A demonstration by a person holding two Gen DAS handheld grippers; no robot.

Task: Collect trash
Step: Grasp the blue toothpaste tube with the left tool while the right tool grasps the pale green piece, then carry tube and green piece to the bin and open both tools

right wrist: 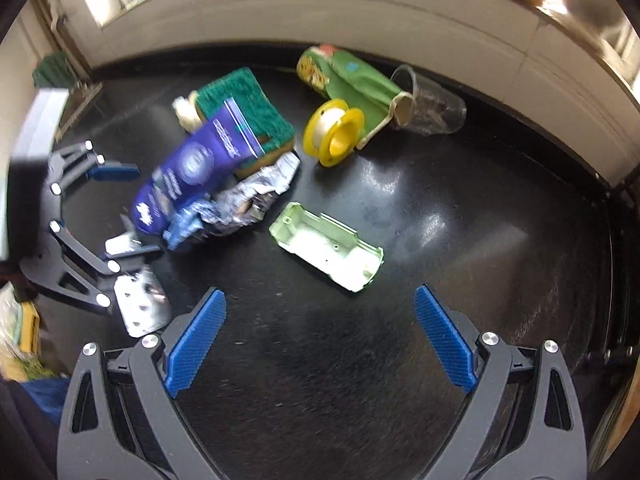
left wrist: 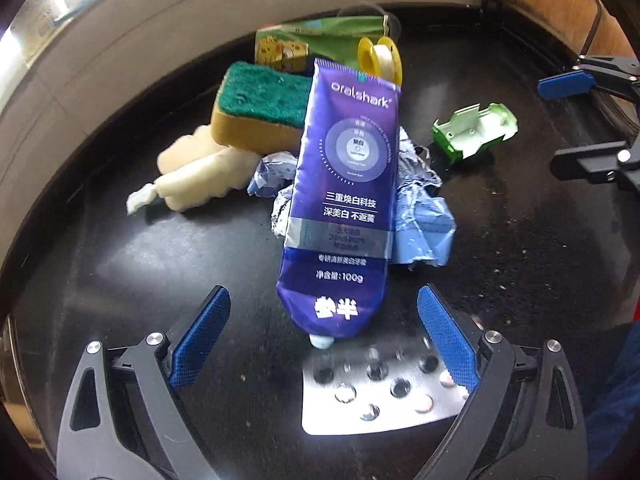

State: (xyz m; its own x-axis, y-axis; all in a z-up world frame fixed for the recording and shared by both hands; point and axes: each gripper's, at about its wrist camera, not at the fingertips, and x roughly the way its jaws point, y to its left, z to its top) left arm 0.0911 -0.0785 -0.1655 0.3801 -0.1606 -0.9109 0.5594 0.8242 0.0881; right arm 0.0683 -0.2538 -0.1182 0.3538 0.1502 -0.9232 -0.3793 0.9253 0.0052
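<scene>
Your left gripper (left wrist: 324, 334) stands wide open with nothing between its blue pads; the cap end of one purple toothpaste tube (left wrist: 340, 200) lies in the gap, touching neither pad. Your right gripper (right wrist: 320, 336) is equally wide open and holds nothing, with bare black tabletop (right wrist: 400, 360) in front of it.

Counted on the table: one toothpaste tube, one crumpled blue-and-silver wrapper (left wrist: 416, 208) under it, one green-topped yellow sponge (left wrist: 260, 108), one whitish lump of wadding (left wrist: 196, 172) (material unclear), one yellow spool (right wrist: 334, 132), one green snack bag (right wrist: 352, 76), one clear glass (right wrist: 432, 100) on its side, one pale green plastic shell (right wrist: 326, 252), and one silver blister sheet (left wrist: 380, 392).

The trash clusters centre to upper left in the right wrist view; the blister sheet sits lower left there, just beside the left gripper's nearer finger. The table's far edge meets a pale wall (right wrist: 320, 12) along the top of the frame. The right half and lower centre of the tabletop are open, with the plastic shell lying just ahead of the right gripper.
</scene>
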